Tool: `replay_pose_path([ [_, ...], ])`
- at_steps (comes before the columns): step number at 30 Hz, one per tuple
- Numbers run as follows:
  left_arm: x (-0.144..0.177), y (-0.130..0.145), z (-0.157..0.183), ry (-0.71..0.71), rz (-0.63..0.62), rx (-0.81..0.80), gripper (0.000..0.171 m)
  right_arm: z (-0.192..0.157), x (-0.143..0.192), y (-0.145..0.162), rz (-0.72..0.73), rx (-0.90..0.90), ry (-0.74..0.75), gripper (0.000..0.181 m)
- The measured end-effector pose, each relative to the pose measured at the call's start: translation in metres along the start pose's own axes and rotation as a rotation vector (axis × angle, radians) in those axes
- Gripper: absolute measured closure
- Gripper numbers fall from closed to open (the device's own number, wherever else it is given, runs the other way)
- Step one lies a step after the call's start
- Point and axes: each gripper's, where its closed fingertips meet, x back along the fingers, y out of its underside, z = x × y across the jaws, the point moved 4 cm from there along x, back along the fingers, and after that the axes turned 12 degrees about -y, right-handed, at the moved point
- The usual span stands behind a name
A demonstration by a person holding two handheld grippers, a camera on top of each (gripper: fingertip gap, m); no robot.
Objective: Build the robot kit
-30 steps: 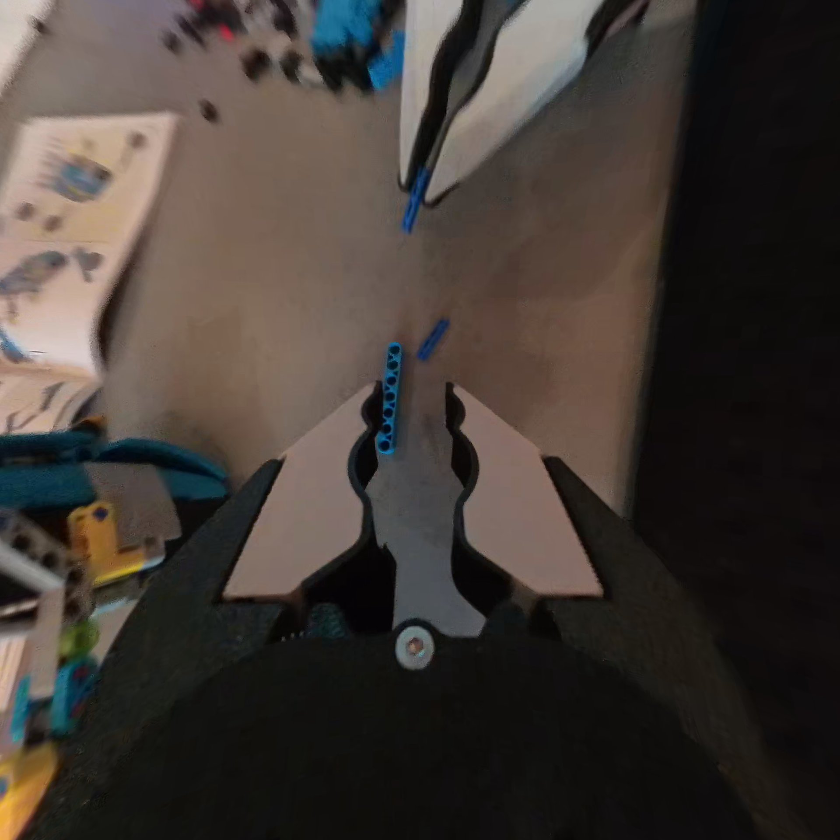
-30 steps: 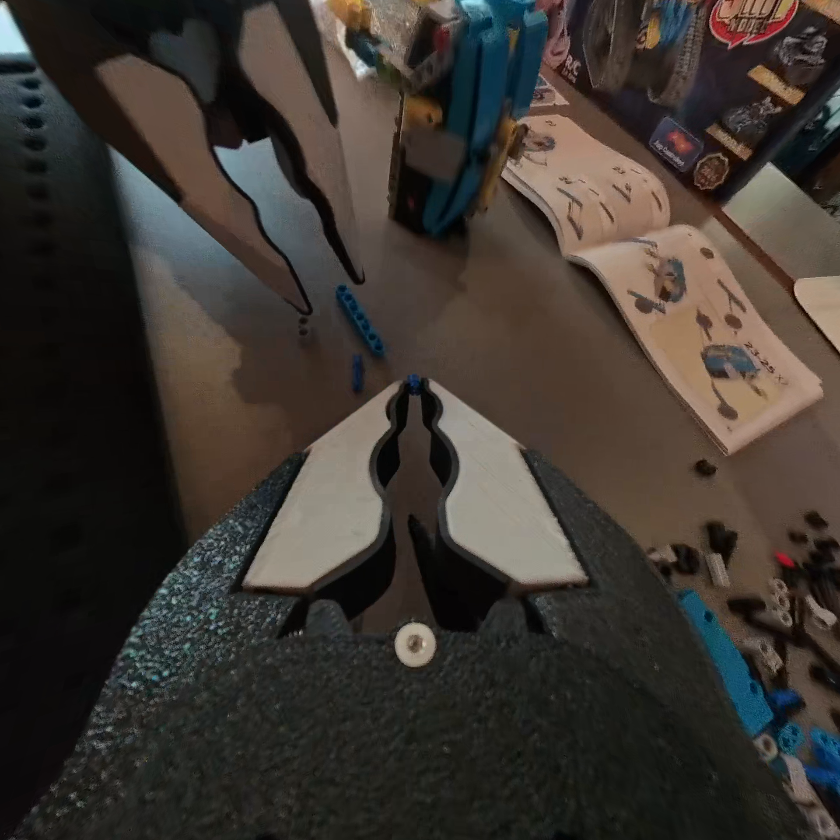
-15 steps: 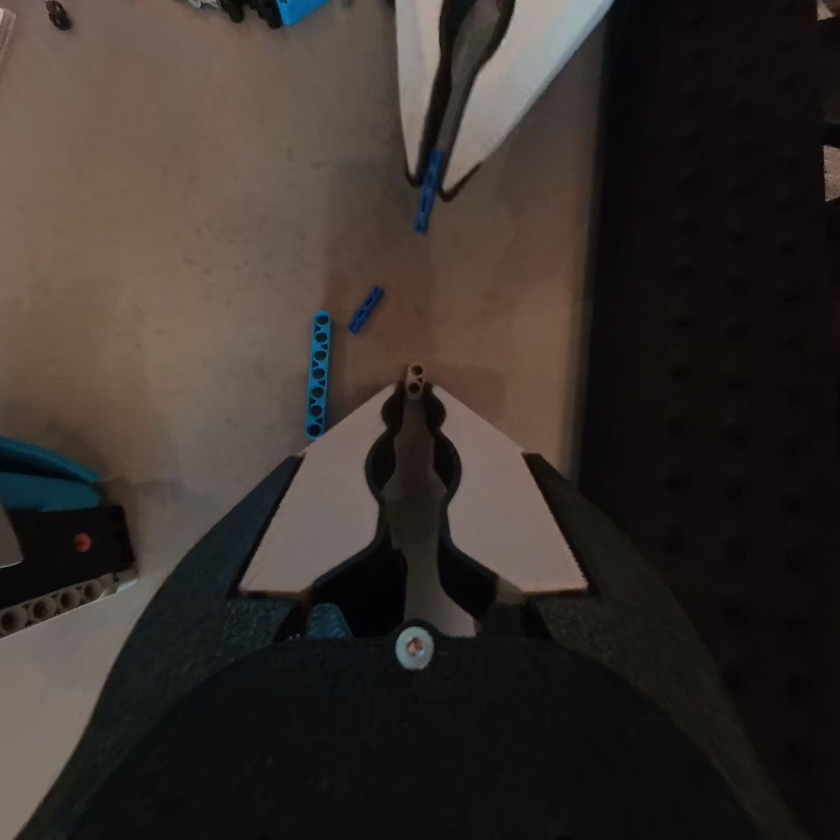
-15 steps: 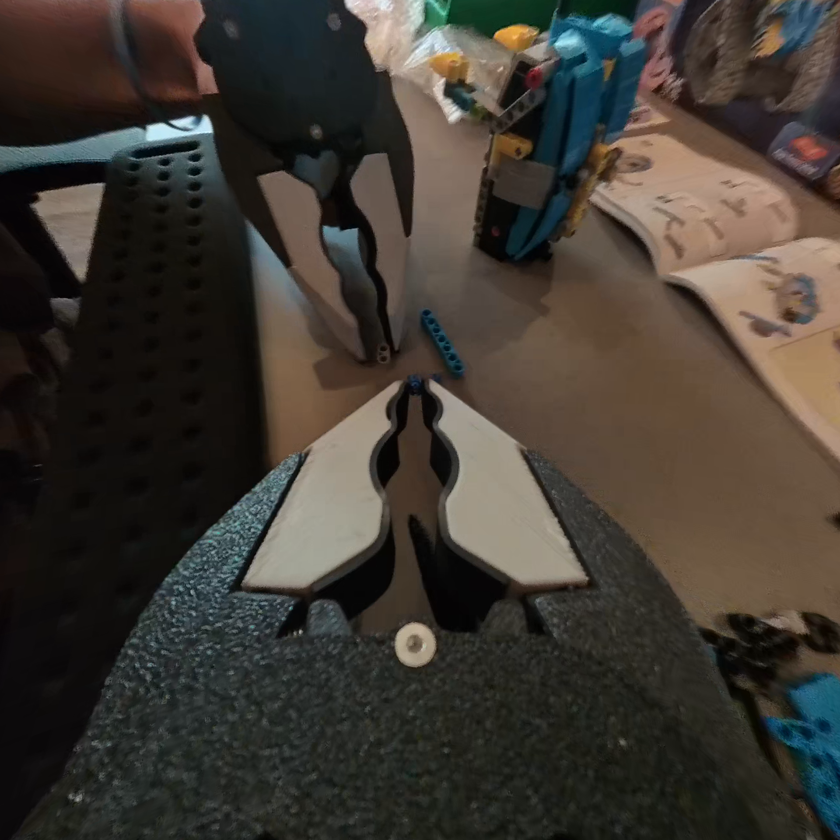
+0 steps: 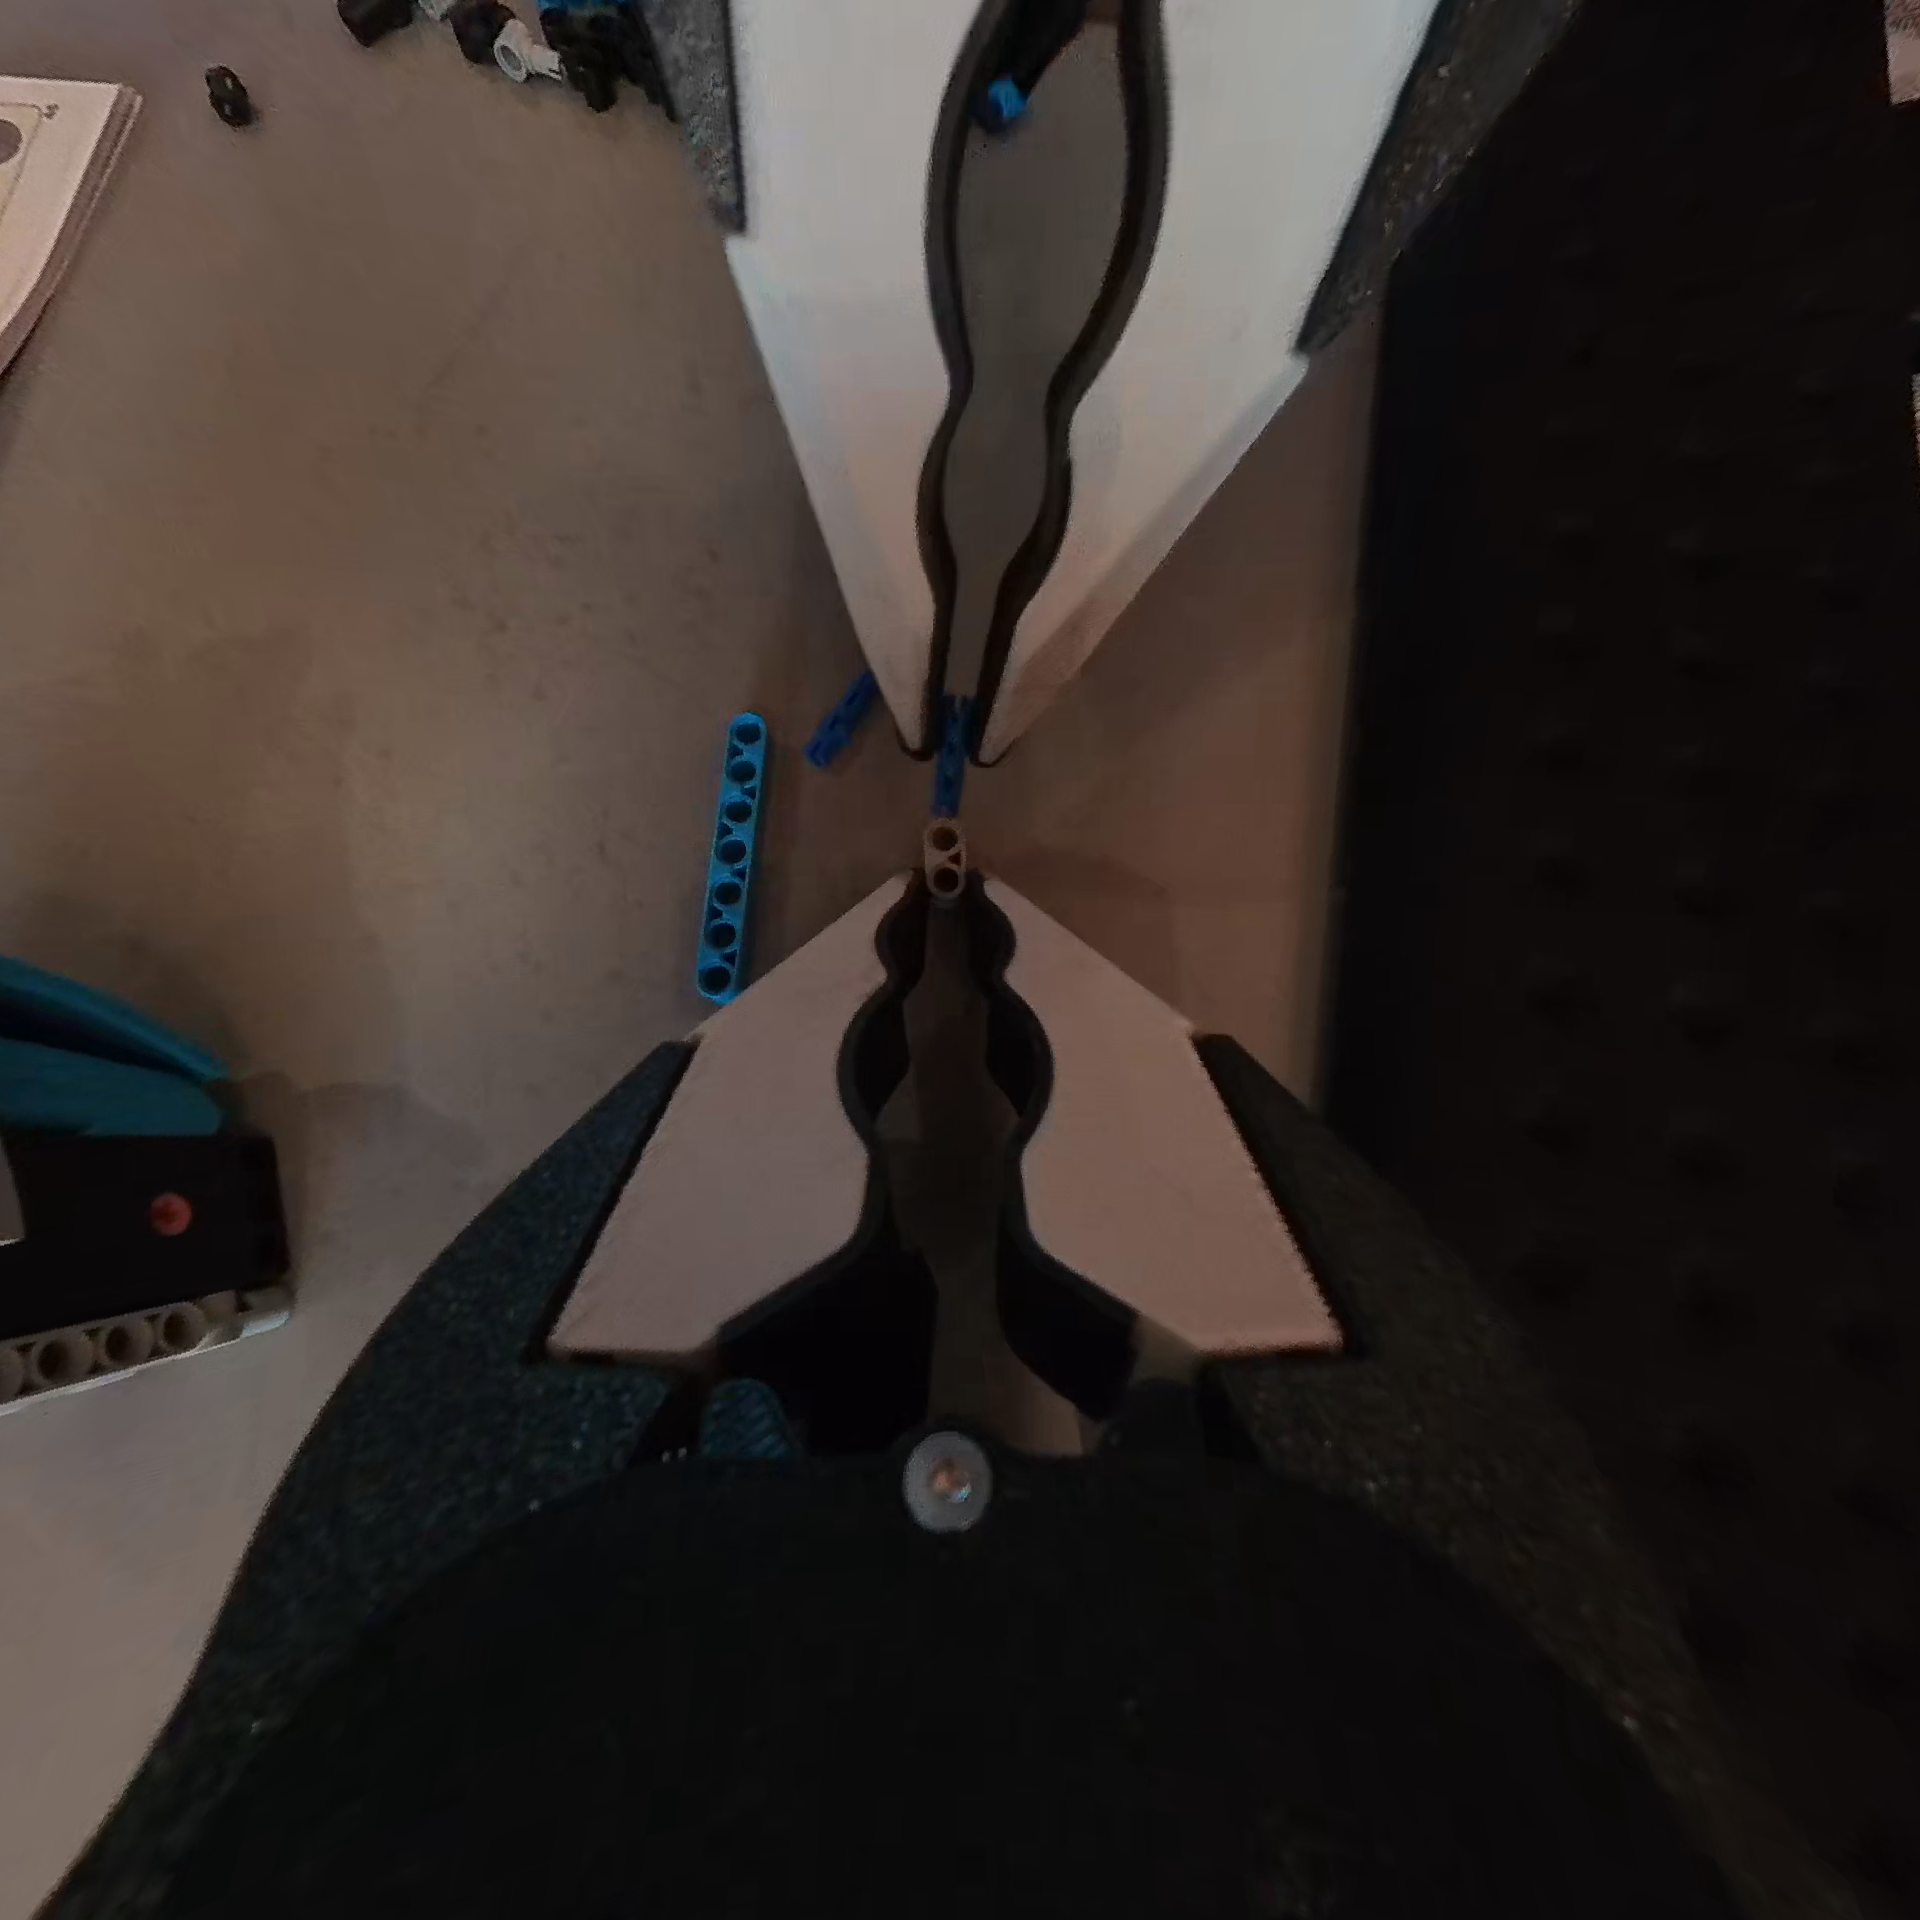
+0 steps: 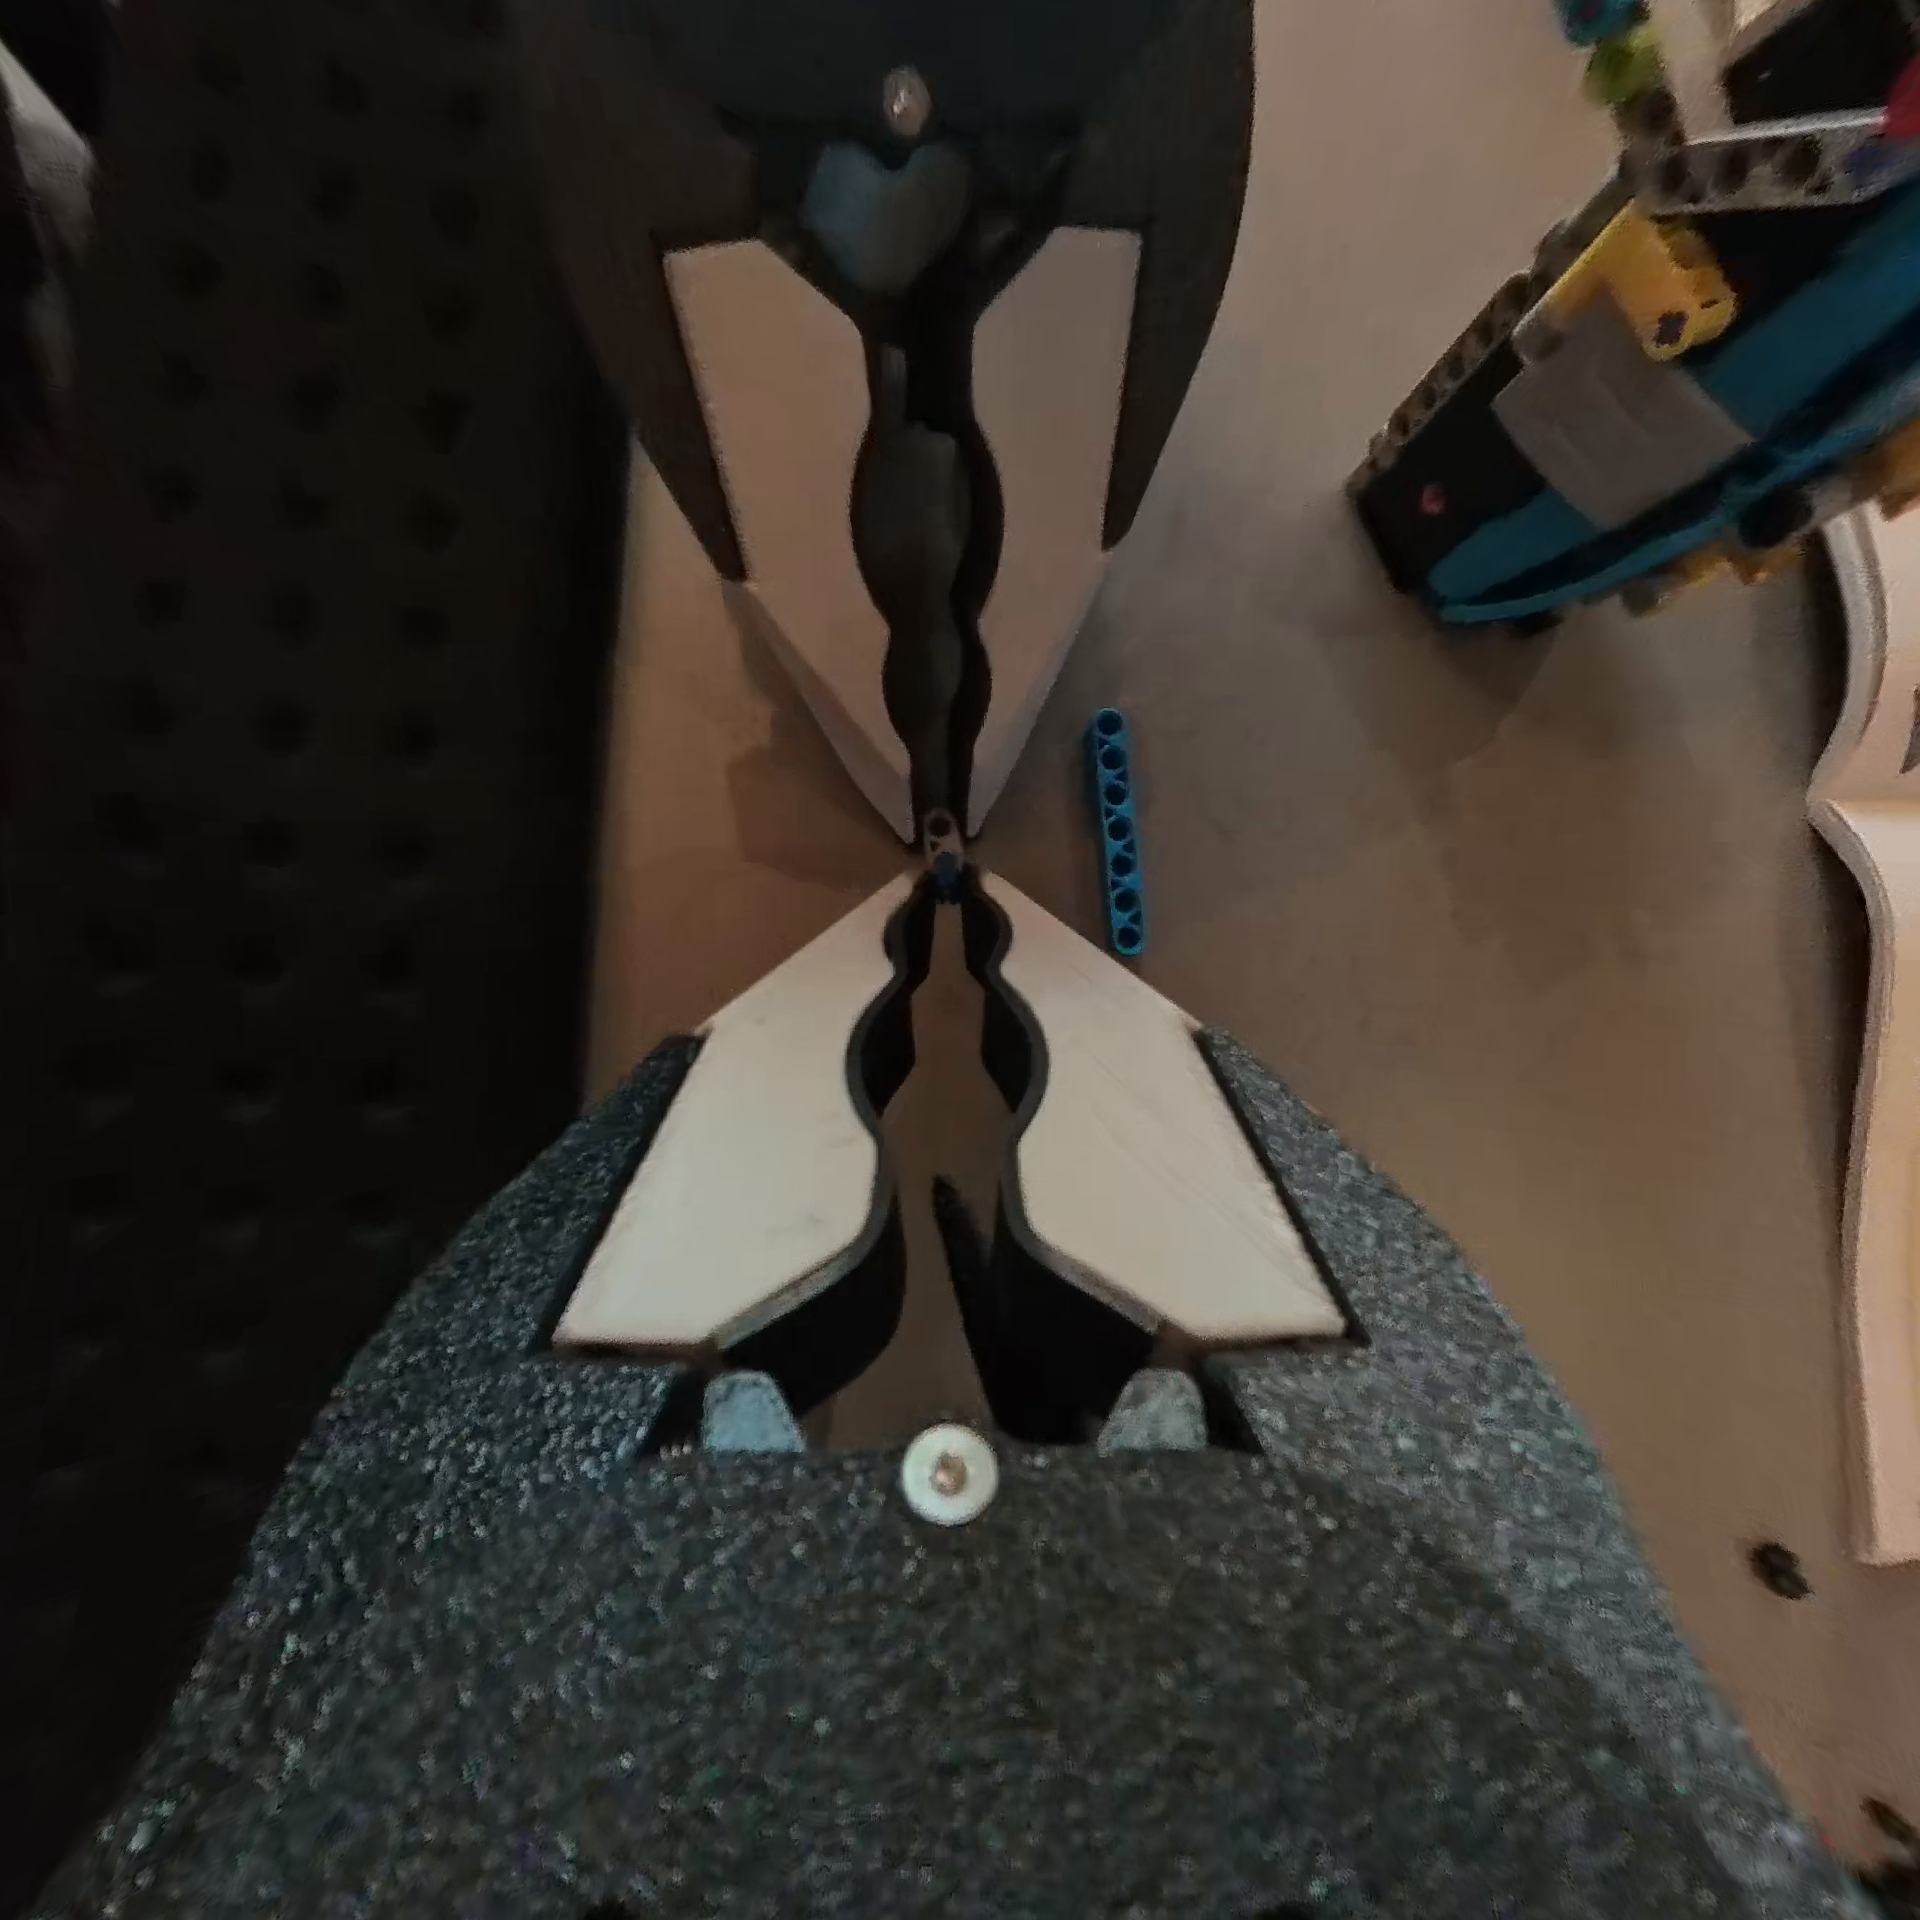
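My left gripper [image 5: 948,896] is pinched on a small tan connector with two holes [image 5: 945,860], which sticks out just past its tips. Facing it tip to tip, my right gripper [image 6: 943,886] is clamped on a short blue pin [image 6: 944,871], whose free end sits at or just short of the connector's outer hole.

No goal is stated here, so I offer only handling sense: with parts this small, I would keep both grips firm and the pin in line with the hole, since any slant would likely jam or flick a piece loose.

Just left of my left gripper's tips, a blue beam with a row of holes [image 5: 732,858] lies flat on the brown table [image 5: 416,520], and a second blue pin [image 5: 840,719] rests beyond it, half hidden behind the opposing finger. Further left stands a partly built blue, black and yellow model [image 6: 1662,364], cut off by the frame.

Whether pin and connector already touch I cannot tell; the meeting point is dark and slightly blurred. A black perforated surface [image 5: 1662,935] fills the side to my left gripper's right.
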Motion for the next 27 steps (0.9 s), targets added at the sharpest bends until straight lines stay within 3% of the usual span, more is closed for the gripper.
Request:
replay_pose_path([
  [5,0.0,0.0,-0.001,0.01,0.009,0.005,0.165,0.001,-0.006,-0.001,-0.13,0.017,-0.056,0.175],
  [27,-0.001,0.0,-0.001,0.029,0.012,0.032,0.164,0.003,-0.017,-0.014,-0.292,0.089,-0.078,0.176],
])
